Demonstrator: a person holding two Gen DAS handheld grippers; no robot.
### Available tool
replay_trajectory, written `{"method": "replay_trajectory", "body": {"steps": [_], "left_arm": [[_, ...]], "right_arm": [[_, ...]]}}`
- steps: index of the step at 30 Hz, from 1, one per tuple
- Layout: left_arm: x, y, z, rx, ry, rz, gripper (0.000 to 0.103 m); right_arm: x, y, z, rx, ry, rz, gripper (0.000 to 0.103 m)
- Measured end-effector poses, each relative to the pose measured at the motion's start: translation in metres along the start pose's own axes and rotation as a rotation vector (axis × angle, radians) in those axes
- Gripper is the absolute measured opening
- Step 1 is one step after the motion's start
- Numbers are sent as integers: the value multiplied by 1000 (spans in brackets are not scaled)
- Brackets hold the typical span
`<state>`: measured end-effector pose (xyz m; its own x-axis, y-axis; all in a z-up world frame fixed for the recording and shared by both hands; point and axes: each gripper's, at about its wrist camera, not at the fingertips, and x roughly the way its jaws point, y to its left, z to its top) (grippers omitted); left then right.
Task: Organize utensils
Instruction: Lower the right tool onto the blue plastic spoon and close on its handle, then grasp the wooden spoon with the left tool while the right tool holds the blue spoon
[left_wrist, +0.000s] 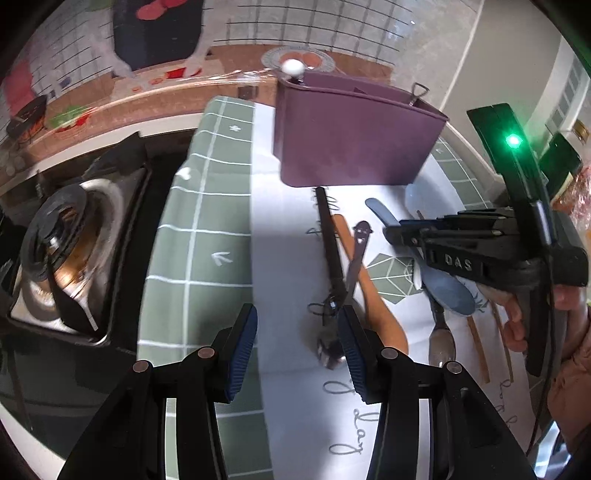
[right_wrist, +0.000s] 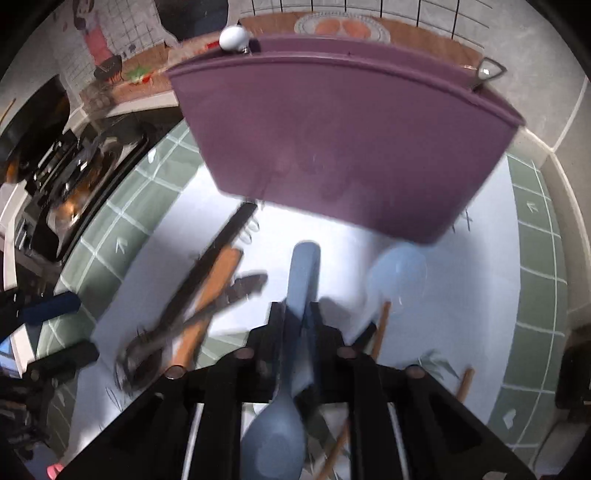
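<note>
A purple utensil holder (left_wrist: 354, 136) stands at the back of a white and green cloth (left_wrist: 207, 229); it also fills the right wrist view (right_wrist: 343, 147). My right gripper (right_wrist: 297, 314) is shut on a blue spoon (right_wrist: 301, 280), handle pointing at the holder; both show in the left wrist view, the gripper (left_wrist: 391, 230) and the spoon (left_wrist: 448, 291). My left gripper (left_wrist: 297, 332) is open and empty, low over the cloth beside a black whisk (left_wrist: 330, 251), a wooden spoon (left_wrist: 369, 284) and a metal spoon (left_wrist: 356, 258).
A gas stove with a burner (left_wrist: 62, 243) lies left of the cloth. A pale blue spoon (right_wrist: 399, 277) and wooden chopsticks (left_wrist: 478, 343) lie on the cloth's right part. A metal spoon (left_wrist: 441, 339) lies under the blue spoon. A tiled wall stands behind.
</note>
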<state>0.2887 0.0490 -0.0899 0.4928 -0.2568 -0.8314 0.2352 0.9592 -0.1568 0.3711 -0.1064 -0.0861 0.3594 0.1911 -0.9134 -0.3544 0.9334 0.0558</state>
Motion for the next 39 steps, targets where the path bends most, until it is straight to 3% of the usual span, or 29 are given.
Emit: {"method": "replay_trajectory", "body": {"steps": [3, 10, 13, 17, 22, 24, 26, 29, 39], "left_arm": [[10, -7, 7, 37, 26, -15, 47], [32, -30, 27, 140, 68, -25, 46], [40, -39, 34, 172, 86, -19, 36], [56, -51, 43, 218, 144, 18, 35], [71, -46, 51, 136, 191, 67, 35], [71, -45, 51, 123, 181, 65, 33], [67, -43, 49, 117, 163, 41, 13], [50, -41, 44, 97, 119, 9, 4], [-8, -42, 22, 25, -25, -47, 2]], "right_arm": [[-14, -12, -11, 55, -5, 41, 9], [-57, -40, -39, 125, -46, 38, 9], [-67, -46, -48, 144, -63, 36, 9], [-73, -51, -61, 163, -71, 52, 9], [-74, -48, -68, 173, -77, 54, 9], [-74, -48, -72, 183, -76, 69, 9], [-75, -47, -76, 184, -77, 73, 9], [-82, -45, -80, 179, -94, 72, 9], [-95, -43, -81, 163, -127, 95, 9]]}}
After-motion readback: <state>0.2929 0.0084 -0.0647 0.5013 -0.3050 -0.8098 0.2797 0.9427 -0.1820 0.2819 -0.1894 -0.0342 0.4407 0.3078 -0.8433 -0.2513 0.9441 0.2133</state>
